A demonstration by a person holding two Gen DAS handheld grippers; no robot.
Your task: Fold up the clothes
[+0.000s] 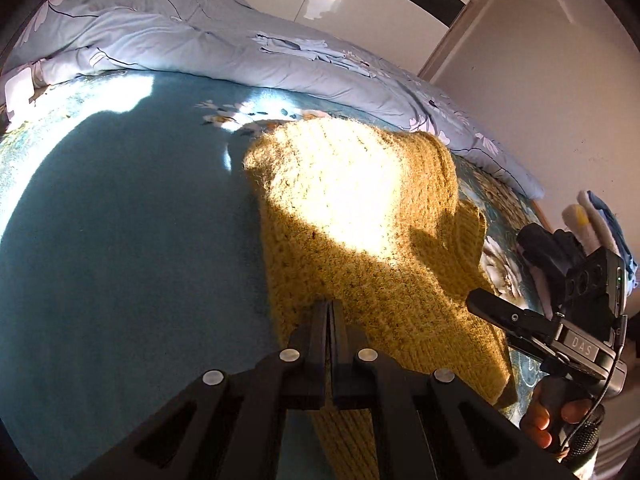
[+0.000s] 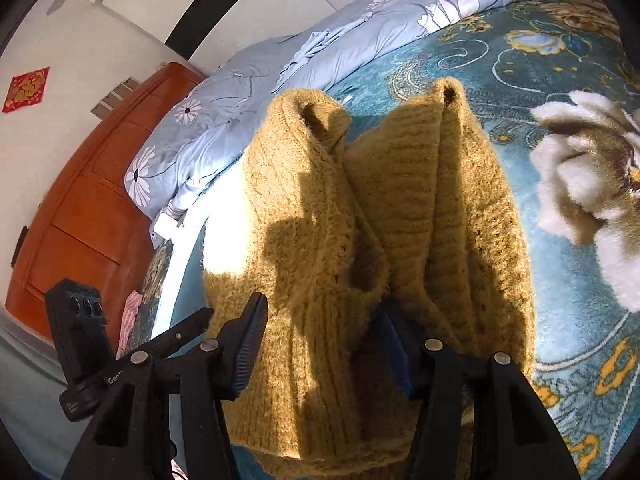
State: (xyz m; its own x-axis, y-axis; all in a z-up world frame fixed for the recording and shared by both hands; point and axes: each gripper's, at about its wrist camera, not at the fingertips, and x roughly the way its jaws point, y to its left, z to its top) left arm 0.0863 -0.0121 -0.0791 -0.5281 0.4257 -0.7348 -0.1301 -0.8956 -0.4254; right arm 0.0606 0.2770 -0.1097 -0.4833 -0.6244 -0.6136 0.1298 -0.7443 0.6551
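Note:
A mustard-yellow knitted sweater (image 1: 360, 216) lies bunched on the teal blanket (image 1: 120, 240) of a bed. My left gripper (image 1: 329, 306) is shut on the sweater's near edge. My right gripper (image 2: 320, 332) is open, its jaws wide apart, with a thick fold of the sweater (image 2: 332, 248) lying between them. The right gripper also shows in the left wrist view (image 1: 486, 306) at the sweater's right side. The left gripper shows at the lower left of the right wrist view (image 2: 200, 320). Two cuffs or openings of the sweater stand up at its far end (image 2: 312, 116).
A rumpled light-blue floral duvet (image 1: 192, 32) runs along the far side of the bed. A wooden headboard (image 2: 80, 208) stands at the left. White walls and wardrobe doors are behind. Folded clothes (image 1: 592, 220) are stacked at the right bed edge.

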